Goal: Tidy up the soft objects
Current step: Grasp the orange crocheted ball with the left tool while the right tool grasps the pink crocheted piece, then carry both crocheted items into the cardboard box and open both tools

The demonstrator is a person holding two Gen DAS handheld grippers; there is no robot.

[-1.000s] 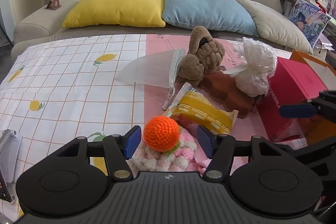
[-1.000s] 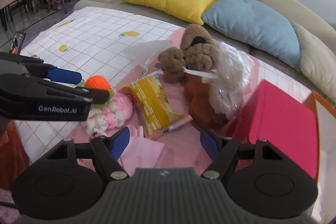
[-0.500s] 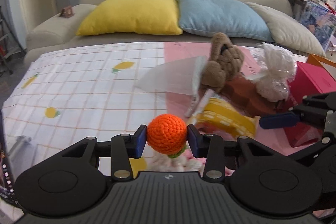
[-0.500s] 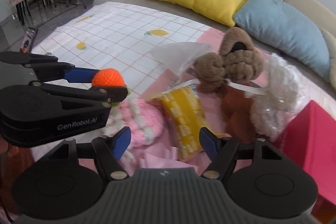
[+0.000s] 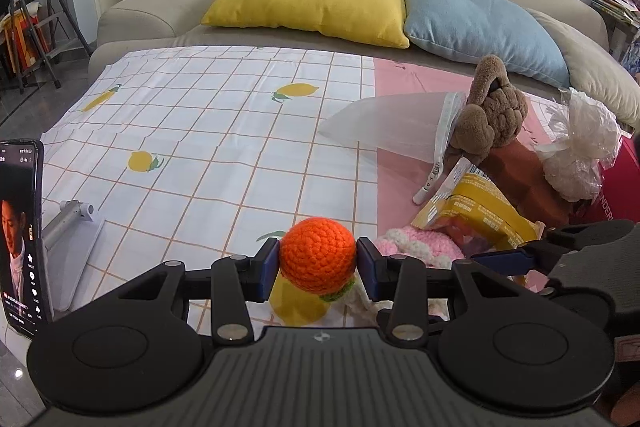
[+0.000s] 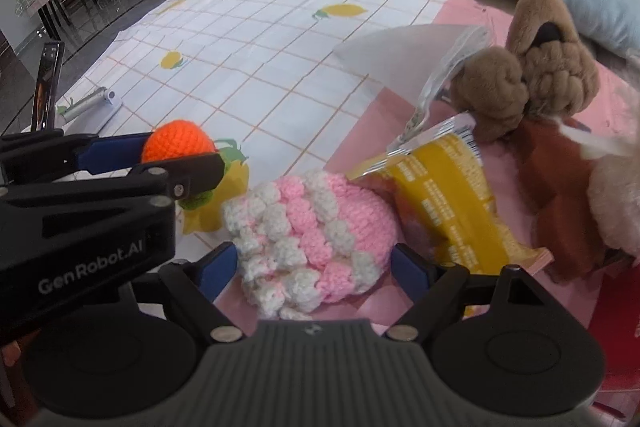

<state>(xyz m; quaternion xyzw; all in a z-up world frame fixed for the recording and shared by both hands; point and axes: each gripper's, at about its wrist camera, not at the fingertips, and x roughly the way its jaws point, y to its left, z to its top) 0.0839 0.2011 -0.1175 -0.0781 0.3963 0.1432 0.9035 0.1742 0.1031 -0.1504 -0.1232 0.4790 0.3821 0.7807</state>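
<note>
An orange crochet ball [image 5: 317,253] with a green leaf base sits squeezed between the blue pads of my left gripper [image 5: 317,261], which is shut on it just above the checked cloth. In the right wrist view the same ball [image 6: 178,141] shows at the left, in the left gripper [image 6: 180,157]. My right gripper [image 6: 314,261] straddles a pink-and-white knit piece [image 6: 304,227]. Its jaws are opening and the pads stand clear of the knit. One right finger [image 5: 504,259] shows at the right of the left wrist view.
A brown plush toy [image 6: 532,75], a yellow snack packet [image 6: 444,187], a rust-brown soft item [image 5: 524,175], a white wrapped bundle [image 5: 576,155] and a clear bag [image 5: 384,123] crowd the pink cloth. A phone on a stand [image 5: 20,235] is at the left; sofa pillows lie behind.
My left gripper closed on the orange ball and carried it leftward off the knit piece. The right gripper came down and forward over the pink-and-white knit piece, its jaws widening.
</note>
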